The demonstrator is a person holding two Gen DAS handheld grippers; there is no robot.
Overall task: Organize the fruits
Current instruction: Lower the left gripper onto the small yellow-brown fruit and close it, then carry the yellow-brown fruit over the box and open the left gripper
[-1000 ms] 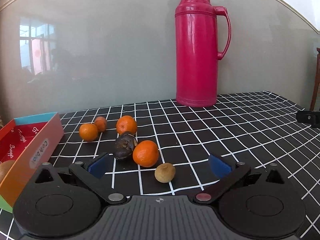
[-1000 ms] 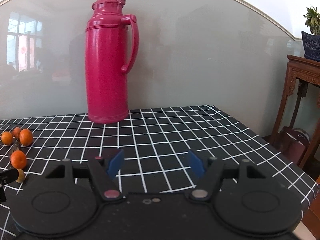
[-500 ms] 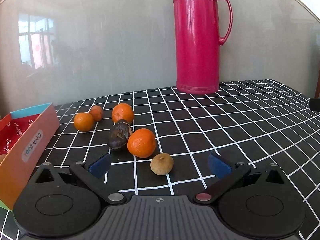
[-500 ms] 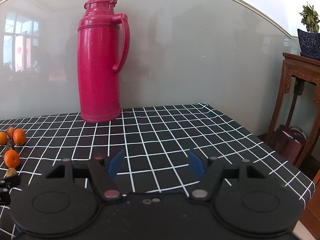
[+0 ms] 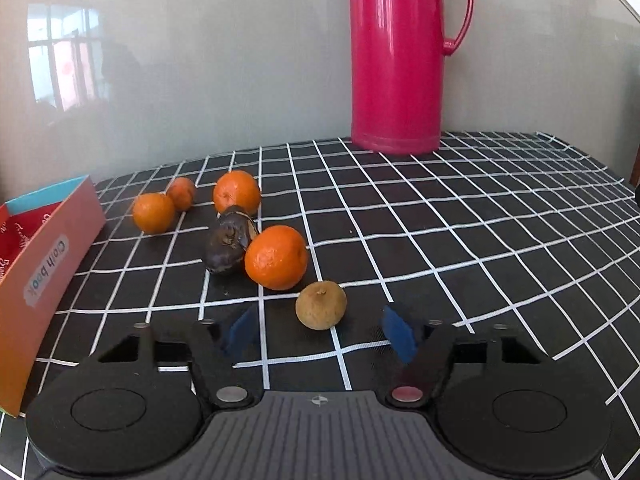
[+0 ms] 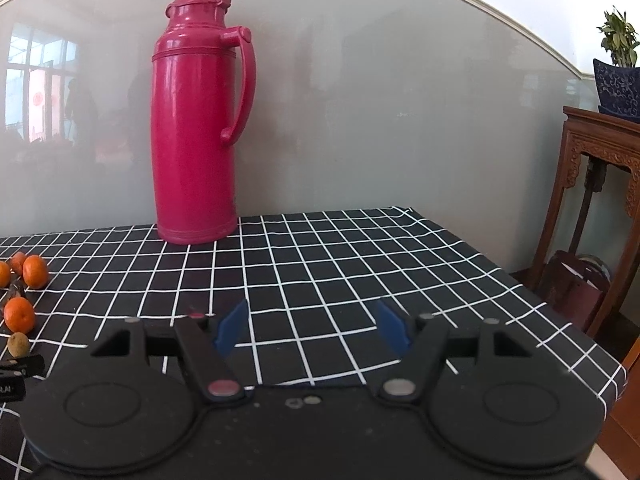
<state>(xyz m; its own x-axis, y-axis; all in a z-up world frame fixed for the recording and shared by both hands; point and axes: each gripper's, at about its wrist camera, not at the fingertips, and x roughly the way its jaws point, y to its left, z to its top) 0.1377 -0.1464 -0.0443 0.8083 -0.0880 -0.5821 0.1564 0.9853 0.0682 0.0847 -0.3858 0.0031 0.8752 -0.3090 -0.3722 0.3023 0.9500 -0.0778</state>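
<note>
Nearest on the checked tablecloth [image 5: 460,216], left gripper [image 5: 320,330] with jaws just closing, still clear of the small brown fruit [image 5: 321,305] between its fingertips, tangerines [image 5: 276,257] beyond, right gripper [image 6: 310,326] open over bare cloth, pink flask [image 6: 196,120] at the far edge.

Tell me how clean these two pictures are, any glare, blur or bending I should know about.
Left wrist view: sharp on the fruit, but the left gripper's blue pads are smeared as its jaws have just been closing; a window reflection sits on the glossy wall. Right wrist view: crisp, fisheye bends the tablecloth grid, dark corners.
</note>
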